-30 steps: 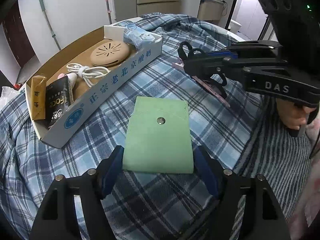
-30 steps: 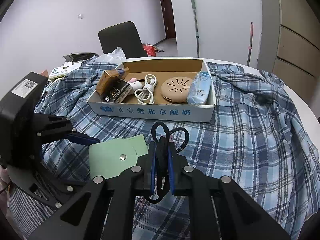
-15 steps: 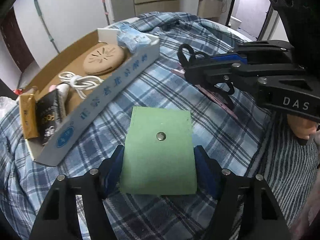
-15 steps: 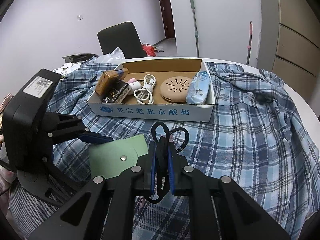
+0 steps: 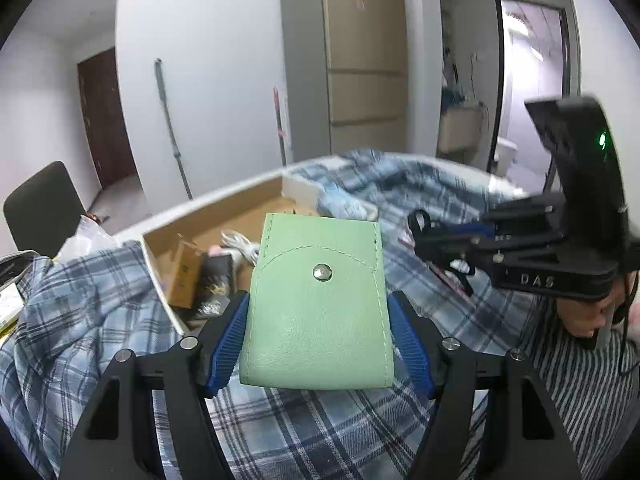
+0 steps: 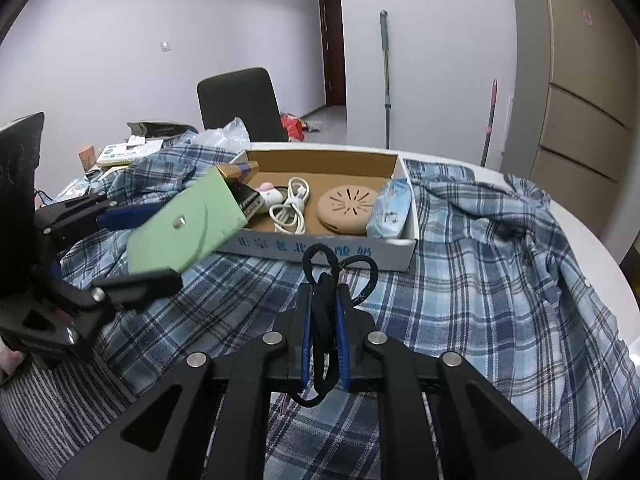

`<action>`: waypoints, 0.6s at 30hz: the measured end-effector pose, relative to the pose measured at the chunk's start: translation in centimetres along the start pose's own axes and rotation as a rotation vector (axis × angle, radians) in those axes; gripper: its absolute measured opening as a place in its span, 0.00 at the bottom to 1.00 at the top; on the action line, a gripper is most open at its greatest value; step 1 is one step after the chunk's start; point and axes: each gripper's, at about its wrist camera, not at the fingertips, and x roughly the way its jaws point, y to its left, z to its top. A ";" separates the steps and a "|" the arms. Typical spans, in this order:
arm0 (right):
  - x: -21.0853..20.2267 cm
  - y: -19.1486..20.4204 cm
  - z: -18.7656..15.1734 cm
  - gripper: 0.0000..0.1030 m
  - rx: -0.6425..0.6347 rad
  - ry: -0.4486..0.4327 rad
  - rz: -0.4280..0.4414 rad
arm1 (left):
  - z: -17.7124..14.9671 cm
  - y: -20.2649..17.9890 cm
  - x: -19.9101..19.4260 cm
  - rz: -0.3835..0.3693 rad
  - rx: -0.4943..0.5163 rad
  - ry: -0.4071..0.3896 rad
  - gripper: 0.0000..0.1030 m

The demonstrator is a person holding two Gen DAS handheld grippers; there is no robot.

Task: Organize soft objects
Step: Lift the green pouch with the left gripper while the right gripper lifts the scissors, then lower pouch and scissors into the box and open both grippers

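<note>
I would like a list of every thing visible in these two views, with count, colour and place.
pouch: 1, light green, lifted above the shirt, held by the left gripper
scissors: 1, black handles, clamped in the right gripper
cardboard box: 1, white outside, brown inside, on the shirt
round vented disc: 1, tan, in the box
cable: 1, white, coiled in the box
tissue pack: 1, pale blue, right end of the box
plaid shirt: 1, blue, spread over the table
chair: 1, black, behind the table
left gripper: 1, black with blue pads
right gripper: 1, black with blue pads
</note>
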 end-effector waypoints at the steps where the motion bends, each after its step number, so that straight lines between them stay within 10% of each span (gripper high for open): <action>1: -0.1 0.0 0.0 0.10 -0.003 -0.009 -0.001 | 0.0 0.1 -0.4 0.008 -0.004 -0.017 0.69; 18: -4.2 2.0 3.1 0.10 -0.070 -0.251 -0.102 | 5.8 1.7 -6.8 0.192 -0.108 -0.338 0.69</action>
